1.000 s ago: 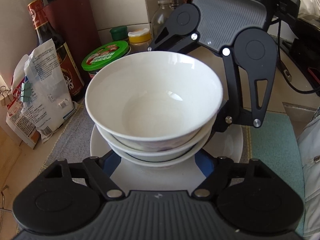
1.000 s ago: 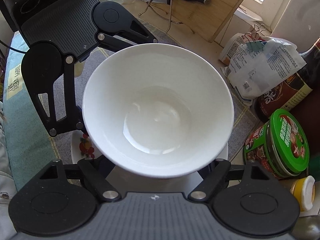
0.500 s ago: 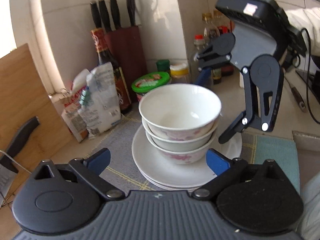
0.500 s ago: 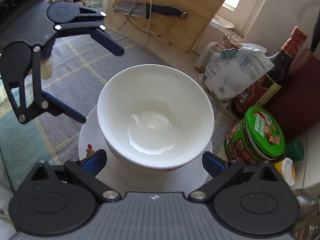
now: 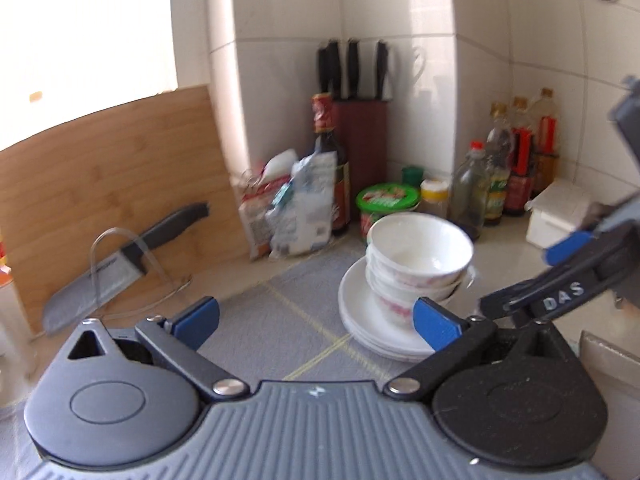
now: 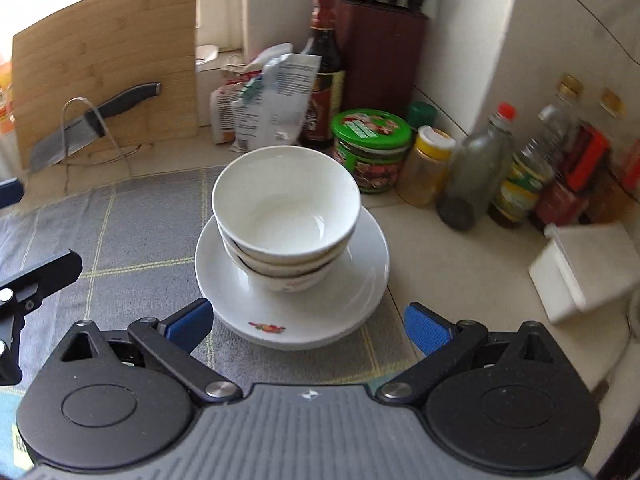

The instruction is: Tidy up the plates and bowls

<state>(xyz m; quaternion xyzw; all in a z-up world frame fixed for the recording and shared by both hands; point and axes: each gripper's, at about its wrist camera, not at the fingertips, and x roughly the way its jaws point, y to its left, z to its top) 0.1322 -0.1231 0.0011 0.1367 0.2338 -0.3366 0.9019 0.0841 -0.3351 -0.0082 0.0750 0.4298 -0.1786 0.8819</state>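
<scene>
Bowls (image 6: 286, 216) stacked on plates (image 6: 360, 280); both jaws wide, empty.

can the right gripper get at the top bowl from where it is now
Probably yes. The right gripper is open and empty, facing the top bowl on its stack of plates. Nothing lies between them; the green-lidded tub and bottles sit behind.

Three white bowls (image 6: 286, 216) nested upright on stacked white plates (image 6: 360, 276) atop the grey mat (image 6: 120, 232)
</scene>
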